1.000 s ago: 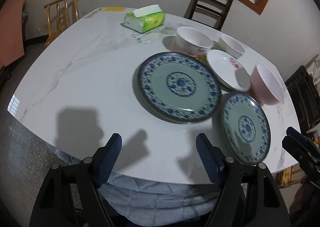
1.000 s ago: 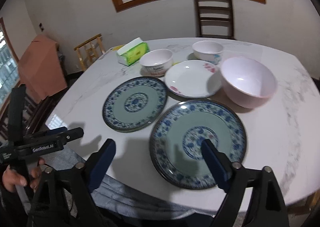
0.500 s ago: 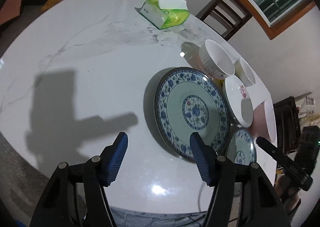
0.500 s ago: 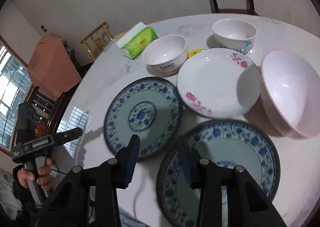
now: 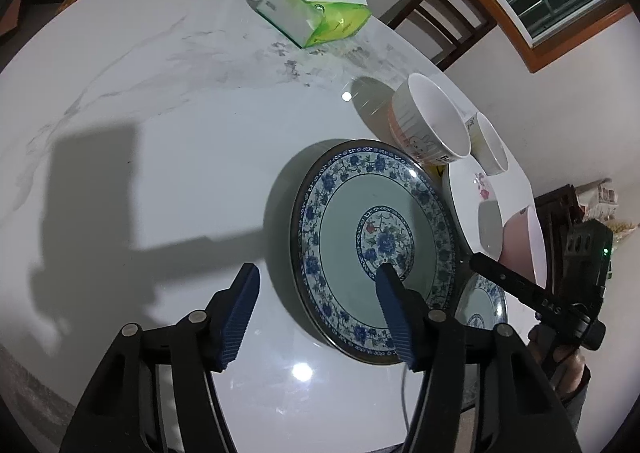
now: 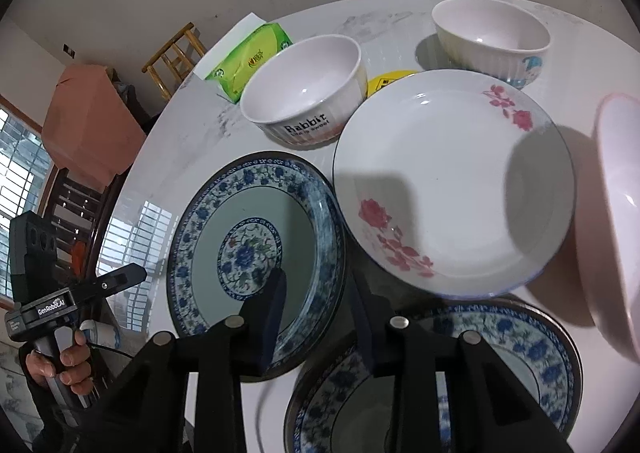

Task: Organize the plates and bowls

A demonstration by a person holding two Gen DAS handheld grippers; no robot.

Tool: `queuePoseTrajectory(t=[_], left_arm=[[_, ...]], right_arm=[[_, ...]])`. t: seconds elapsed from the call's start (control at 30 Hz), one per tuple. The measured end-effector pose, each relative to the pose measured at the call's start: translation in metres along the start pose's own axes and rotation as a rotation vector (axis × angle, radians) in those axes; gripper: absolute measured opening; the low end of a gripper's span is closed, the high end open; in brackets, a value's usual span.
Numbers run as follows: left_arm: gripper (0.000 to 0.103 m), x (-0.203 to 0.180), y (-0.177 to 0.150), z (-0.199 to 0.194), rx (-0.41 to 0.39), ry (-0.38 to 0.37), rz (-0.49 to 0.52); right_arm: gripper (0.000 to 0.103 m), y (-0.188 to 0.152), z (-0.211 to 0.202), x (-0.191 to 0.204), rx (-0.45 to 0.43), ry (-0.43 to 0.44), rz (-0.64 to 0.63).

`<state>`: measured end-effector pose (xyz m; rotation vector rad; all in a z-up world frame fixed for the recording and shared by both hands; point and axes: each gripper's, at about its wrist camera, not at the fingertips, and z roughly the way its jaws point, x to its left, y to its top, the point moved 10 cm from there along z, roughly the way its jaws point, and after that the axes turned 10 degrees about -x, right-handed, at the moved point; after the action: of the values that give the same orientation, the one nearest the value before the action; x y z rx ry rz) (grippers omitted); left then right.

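A large blue-patterned plate (image 5: 372,245) (image 6: 256,253) lies on the white marble table (image 5: 160,133). My left gripper (image 5: 316,293) straddles its left rim, one pad over the plate and one over bare table. The jaws are closing and stand clear of the rim. My right gripper (image 6: 318,297) straddles the same plate's right rim. Its jaws are closing too, with a gap still showing at each pad. A second blue plate (image 6: 480,373) lies just to the right. Beyond it are a white flowered plate (image 6: 452,181), a "Rabbit" bowl (image 6: 304,93), a white bowl (image 6: 492,37) and a pink bowl (image 6: 616,213).
A green tissue pack (image 5: 316,9) lies at the far side of the table, and a yellow sticker (image 6: 384,83) shows between the bowls. A dark wooden chair (image 5: 436,25) stands behind the table. A person's hand (image 6: 60,361) grips the left gripper's handle.
Both grippers came forward and down onto the left blue plate, one at each rim. Both pairs of jaws narrowed, the right pair by much more.
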<state>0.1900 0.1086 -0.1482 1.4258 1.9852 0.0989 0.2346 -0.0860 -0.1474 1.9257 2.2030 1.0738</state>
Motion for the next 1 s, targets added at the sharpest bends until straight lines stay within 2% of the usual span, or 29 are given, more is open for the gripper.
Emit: queuePoseTrajectory(t=[0.23,0.37,0.57,0.63,0.77,1.0], left_arm=[[0.05,0.007,0.001,0.017,0.021,0.02,0.013],[0.039,0.008,0.001,0.025,0.038,0.015,0.018],[0.032,0.01,0.001,0.034,0.056,0.021,0.029],[0.029,0.01,0.0,0.037,0.06,0.017,0.034],[0.014,0.01,-0.003,0.042,0.073,0.01,0.039],[0.015,0.007,-0.006,0.04,0.071,0.046,0.096]], right_arm=[[0.028,0.002,0.018,-0.006,0.029,0.007,0.002],[0.025,0.001,0.024,-0.008,0.047,0.015,0.0],[0.023,0.0,0.029,-0.009,0.058,0.031,-0.004],[0.019,0.0,0.03,-0.01,0.06,0.029,-0.007],[0.015,-0.001,0.03,-0.013,0.061,0.025,-0.008],[0.015,-0.003,0.02,-0.011,0.051,0.002,-0.012]])
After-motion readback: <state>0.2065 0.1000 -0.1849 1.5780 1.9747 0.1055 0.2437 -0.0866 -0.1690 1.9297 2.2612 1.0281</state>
